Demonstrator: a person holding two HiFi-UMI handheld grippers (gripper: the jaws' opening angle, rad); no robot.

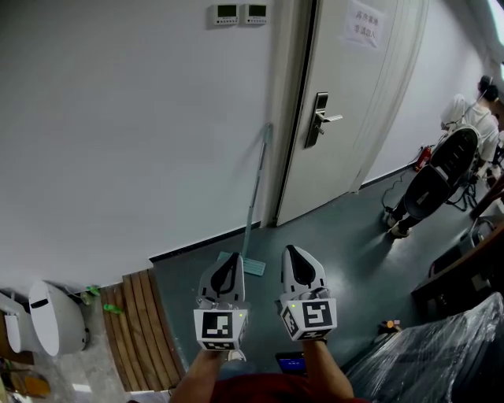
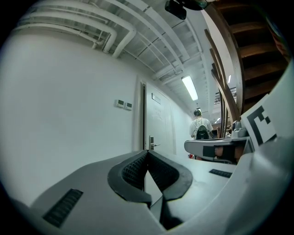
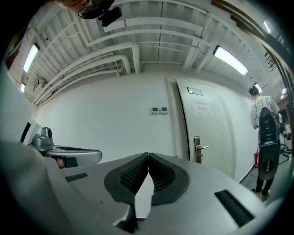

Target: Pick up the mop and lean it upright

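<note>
Pale teal and thin-handled, a flat mop (image 1: 253, 195), upright in the head view. Leans with the top of its long handle on the white wall (image 1: 118, 118), just left of the frame of the white door (image 1: 358, 94), with its flat rectangular head down on the dark grey-green floor (image 1: 346, 236), close to the black skirting. Held by nothing. Lower in the same view, the grey and black left gripper (image 1: 229, 260) and the grey and black right gripper (image 1: 294, 252), side by side and apart, each with a marker cube at the back and a bare forearm behind. Both pointed forward toward the mop, the left one just beside its head in the picture, not on it. In the left gripper view, clenched: ribbed black pads (image 2: 135, 170) meeting at the tips, with nothing between them, only wall and door beyond. In the right gripper view, the same: black ribbed pads (image 3: 133, 176) closed tip to tip and empty. On the door, a silver lever handle (image 1: 324, 118) and a paper notice (image 1: 364, 25). High on the wall, two small white control panels (image 1: 236, 13). At the lower left, a brown slatted wooden board (image 1: 138, 330) flat on the floor. Far along the corridor at the right, a person in a white top (image 1: 476, 118), back turned. At the lower right corner, clear crumpled plastic sheeting (image 1: 445, 354).
</note>
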